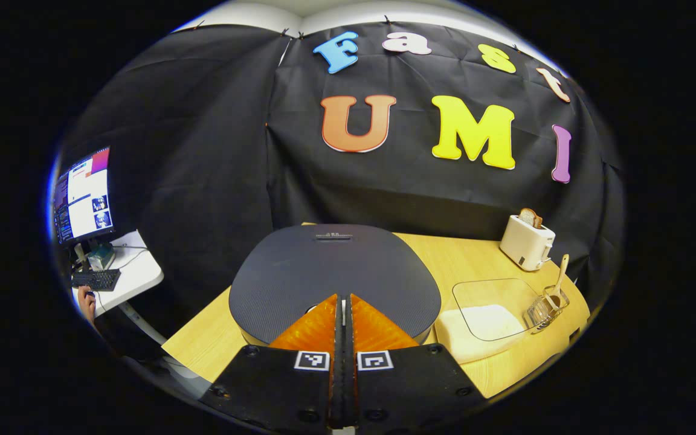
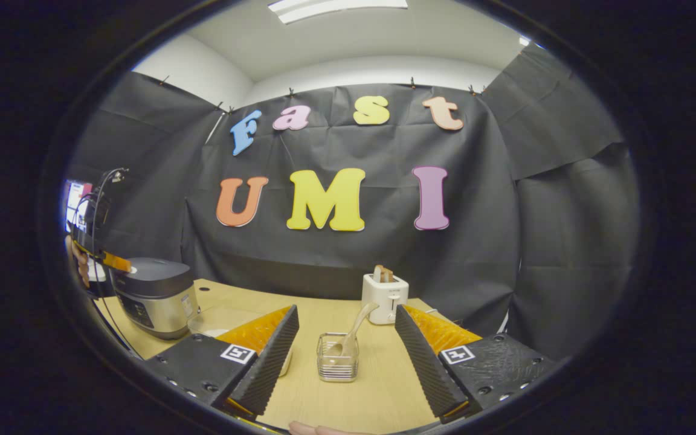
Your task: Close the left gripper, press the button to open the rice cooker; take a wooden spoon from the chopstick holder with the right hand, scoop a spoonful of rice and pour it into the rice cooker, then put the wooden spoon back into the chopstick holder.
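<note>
- left gripper (image 1: 343,300): fingers pressed together, nothing between them, tips hovering over the near edge of the rice cooker (image 1: 335,272), lid down.
- seen from the right gripper view, same left gripper (image 2: 119,262) poised at the front top edge of the rice cooker (image 2: 156,296), held by a hand (image 2: 82,266); contact with the button impossible to tell.
- right gripper (image 2: 344,326): fingers spread wide apart, holding nothing, aimed straight at the chopstick holder (image 2: 337,357).
- chopstick holder stood ahead, framed between the two fingers and touching neither; wooden spoon (image 2: 354,331) leaned in it, handle tilted up and away.
- beyond the holder, a white toaster (image 2: 385,298) with bread in its slots.
- ahead-left of the right gripper, partly behind its left finger, a bowl of rice (image 2: 218,326).
- from the left gripper view, to the right of the cooker: clear bowl (image 1: 486,302) with rice (image 1: 486,319), then chopstick holder (image 1: 542,312) with wooden spoon (image 1: 559,281), toaster (image 1: 527,241) farther off.
- everything rested on a wooden table (image 2: 360,393).
</note>
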The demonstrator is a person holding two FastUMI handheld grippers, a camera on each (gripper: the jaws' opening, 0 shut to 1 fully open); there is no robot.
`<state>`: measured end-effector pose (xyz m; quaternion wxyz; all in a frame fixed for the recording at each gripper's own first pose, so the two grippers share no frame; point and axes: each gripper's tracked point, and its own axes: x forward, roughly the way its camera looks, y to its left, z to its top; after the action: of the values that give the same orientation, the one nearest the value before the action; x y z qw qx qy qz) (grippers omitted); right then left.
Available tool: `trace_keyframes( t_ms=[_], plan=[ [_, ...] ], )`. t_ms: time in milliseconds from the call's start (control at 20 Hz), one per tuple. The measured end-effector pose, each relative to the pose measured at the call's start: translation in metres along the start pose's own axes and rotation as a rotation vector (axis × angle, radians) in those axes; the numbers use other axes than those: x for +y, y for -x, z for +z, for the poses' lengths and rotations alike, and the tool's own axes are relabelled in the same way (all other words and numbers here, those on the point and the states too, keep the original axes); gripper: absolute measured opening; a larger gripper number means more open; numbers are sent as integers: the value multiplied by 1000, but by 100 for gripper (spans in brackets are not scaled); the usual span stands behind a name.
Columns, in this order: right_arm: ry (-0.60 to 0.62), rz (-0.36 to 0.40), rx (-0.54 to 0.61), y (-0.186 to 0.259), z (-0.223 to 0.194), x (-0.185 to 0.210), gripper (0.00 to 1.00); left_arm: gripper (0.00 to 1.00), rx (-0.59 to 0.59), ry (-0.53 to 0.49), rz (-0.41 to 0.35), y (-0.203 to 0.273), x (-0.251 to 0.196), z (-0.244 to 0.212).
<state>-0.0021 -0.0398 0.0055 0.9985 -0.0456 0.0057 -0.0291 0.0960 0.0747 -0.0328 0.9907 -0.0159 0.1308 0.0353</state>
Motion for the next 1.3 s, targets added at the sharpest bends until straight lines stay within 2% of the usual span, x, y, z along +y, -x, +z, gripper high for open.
trace_keyframes(
  t_ms=[50, 150, 250, 400, 450, 500, 550, 750, 800, 850, 1050, 1200, 1300],
  plan=[
    [12, -9, -3, 0, 0, -3, 95, 3, -21, -6, 4, -1, -3, 2],
    [17, -15, 2, -4, -4, -4, 95, 10, -73, 3, -13, 6, -13, 12],
    [5, -11, 16, -8, -9, -4, 95, 45, -159, -18, -13, 12, -20, 32],
    [-8, -21, 17, -17, -13, -10, 95, 77, -259, -90, 39, 28, -21, 50],
    [-14, -31, 14, -21, -14, -13, 96, 91, -281, -106, 68, 33, -19, 54],
    [-22, -33, 12, -26, -17, -15, 95, 99, -301, -114, 93, 40, -18, 57],
    [-36, -24, 18, -32, -22, -15, 96, 99, -286, -101, 93, 43, -22, 49],
    [-99, 30, 119, -67, -60, -9, 95, 99, -267, -26, 7, 58, -47, 30],
    [-105, 31, 142, -79, -69, -9, 95, 96, -277, -14, -3, 63, -47, 27],
    [-111, 31, 161, -93, -76, -9, 95, 99, -289, -1, -8, 67, -46, 25],
    [-157, 10, 290, -152, -116, -14, 96, 99, -314, 37, -25, 78, -40, 18],
    [-243, 36, 384, -186, -138, -12, 95, 99, -310, 30, -4, 79, -32, 12],
    [-260, 67, 434, -203, -145, -8, 92, 99, -308, 9, -11, 77, -35, 11]
  ],
)
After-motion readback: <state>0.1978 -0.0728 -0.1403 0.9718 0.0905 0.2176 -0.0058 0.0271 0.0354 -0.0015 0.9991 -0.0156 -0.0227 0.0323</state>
